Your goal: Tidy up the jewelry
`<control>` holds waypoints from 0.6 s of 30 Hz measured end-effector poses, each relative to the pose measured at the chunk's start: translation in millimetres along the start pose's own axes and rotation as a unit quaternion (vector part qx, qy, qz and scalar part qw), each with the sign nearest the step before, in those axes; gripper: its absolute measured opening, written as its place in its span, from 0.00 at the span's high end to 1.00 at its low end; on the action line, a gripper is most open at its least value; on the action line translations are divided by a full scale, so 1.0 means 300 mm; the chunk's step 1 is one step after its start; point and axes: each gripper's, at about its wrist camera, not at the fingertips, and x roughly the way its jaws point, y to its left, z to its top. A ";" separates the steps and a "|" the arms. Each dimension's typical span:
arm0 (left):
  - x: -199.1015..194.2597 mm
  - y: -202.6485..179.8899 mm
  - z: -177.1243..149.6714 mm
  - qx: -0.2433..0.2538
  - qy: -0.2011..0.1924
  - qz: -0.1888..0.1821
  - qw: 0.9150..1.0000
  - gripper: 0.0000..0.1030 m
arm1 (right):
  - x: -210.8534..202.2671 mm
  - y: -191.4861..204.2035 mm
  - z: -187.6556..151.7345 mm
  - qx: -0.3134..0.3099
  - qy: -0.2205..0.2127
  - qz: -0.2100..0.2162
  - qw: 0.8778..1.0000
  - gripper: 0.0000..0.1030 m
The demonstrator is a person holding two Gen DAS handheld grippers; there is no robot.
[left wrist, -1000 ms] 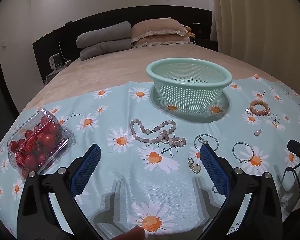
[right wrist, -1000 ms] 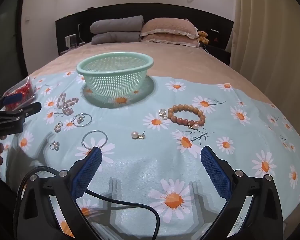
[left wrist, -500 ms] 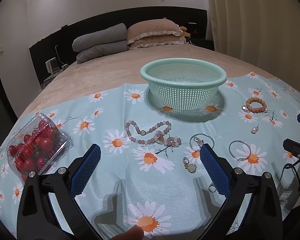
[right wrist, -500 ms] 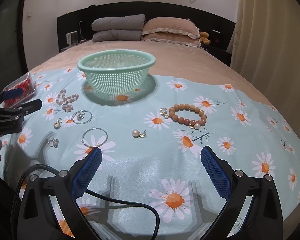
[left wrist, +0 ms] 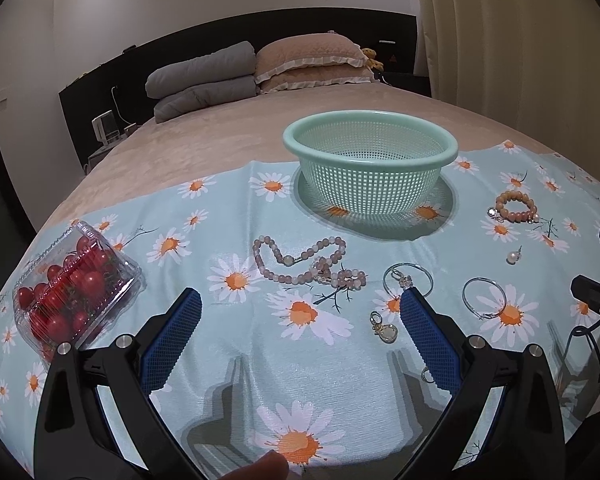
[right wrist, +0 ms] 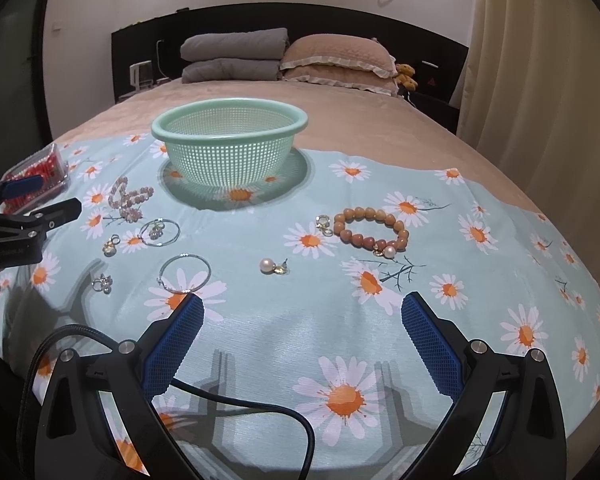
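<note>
both grippers spread wide, nothing held: left gripper (left wrist: 300, 312) low over the daisy cloth (left wrist: 236, 360), right gripper (right wrist: 302, 314) likewise. pink bead necklace (left wrist: 308, 260) lies just beyond the left one's fingers; hoop earring (right wrist: 185, 274) touches the right one's left pad. brown bead bracelet (right wrist: 370, 230) right, mint basket (right wrist: 230, 148) far centre, tomato box (left wrist: 72, 288) left.

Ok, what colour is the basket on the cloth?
Mint green. The basket shows best in the right wrist view, standing upright on the daisy-print cloth.
</note>
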 end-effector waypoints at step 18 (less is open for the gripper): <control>0.029 0.013 0.012 0.002 0.015 -0.007 1.000 0.05 | -0.009 -0.027 0.019 0.008 -0.010 -0.009 1.000 0.08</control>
